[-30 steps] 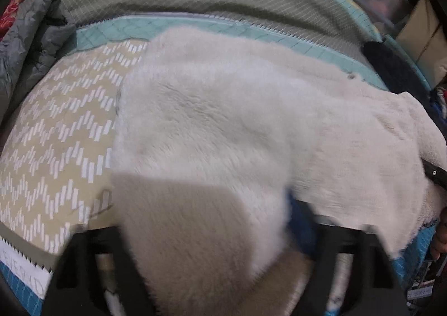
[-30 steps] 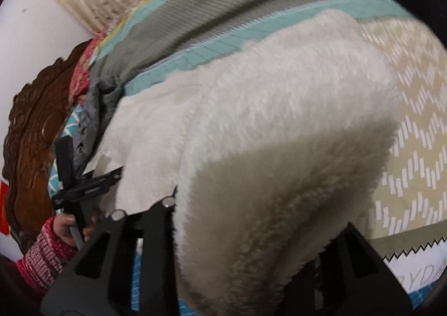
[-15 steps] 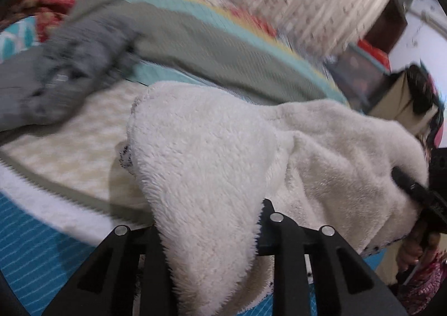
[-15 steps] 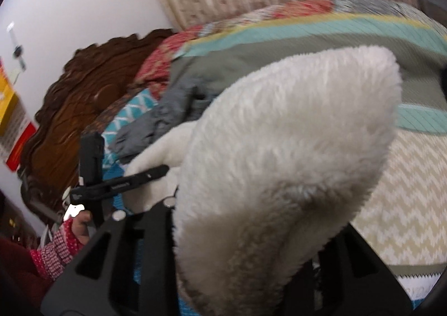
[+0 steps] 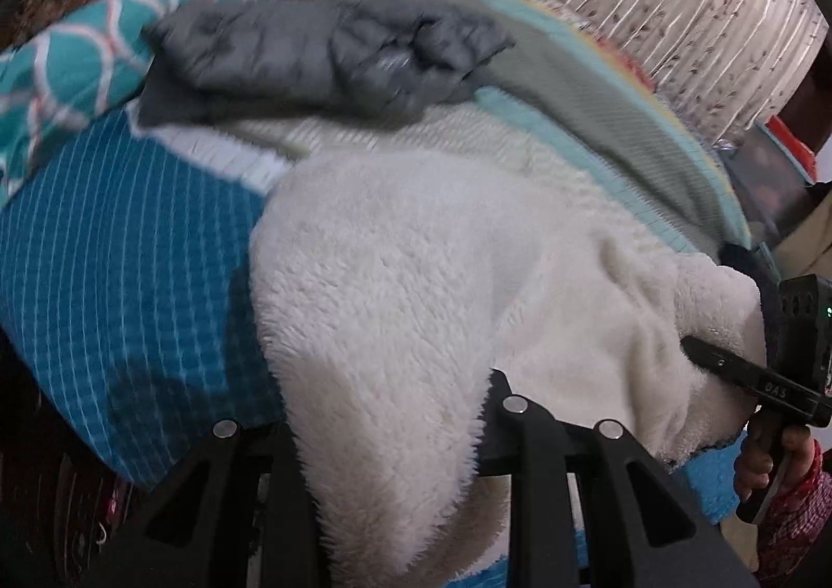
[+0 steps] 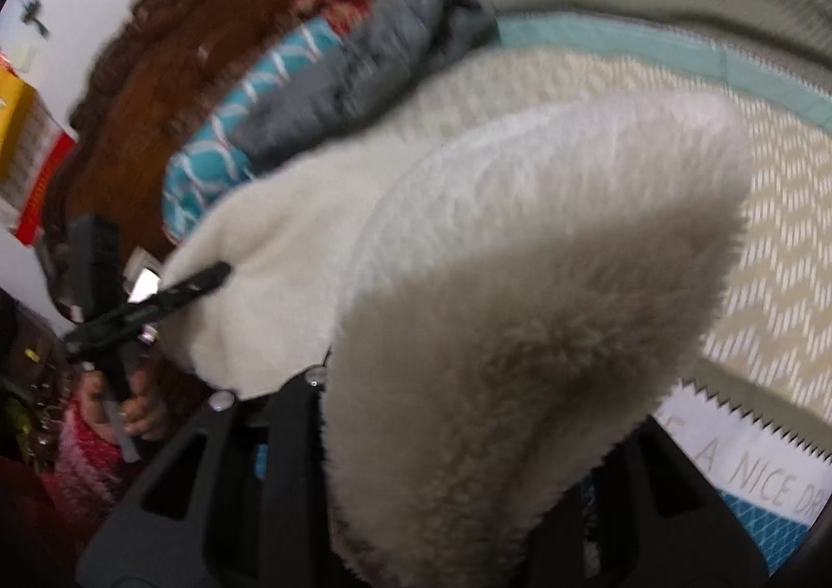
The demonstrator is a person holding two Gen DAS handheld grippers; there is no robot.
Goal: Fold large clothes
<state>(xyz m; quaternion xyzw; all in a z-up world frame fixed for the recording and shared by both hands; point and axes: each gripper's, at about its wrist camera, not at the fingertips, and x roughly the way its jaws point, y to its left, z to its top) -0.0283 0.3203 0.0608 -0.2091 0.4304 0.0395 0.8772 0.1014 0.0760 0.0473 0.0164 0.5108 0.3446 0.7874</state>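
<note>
Both of my grippers have a bit of the same fluffy white fleece (image 5: 416,286). My left gripper (image 5: 395,437) is squeezed shut on one thick fold of it, and the soft cloth bulges up between the two black fingers (image 5: 525,473). My right gripper (image 6: 457,432) is squeezed shut on another fold, which puffs up big and round close to the camera.

From the left wrist view I can see my right gripper at the far right edge, with its black finger touching the fleece and my hand (image 5: 775,463) on the handle. From the right wrist view I can see my left gripper at the left side, its tip in the fleece too.

The fleece hangs between the two grippers, above the bedspread (image 6: 780,234) with its tan zigzag patch. A grey jacket (image 5: 322,63) lies crumpled on the bed beyond the fleece. A teal pillow (image 5: 78,68) sits beside the jacket. Striped curtains (image 5: 676,5) hang behind the bed.
</note>
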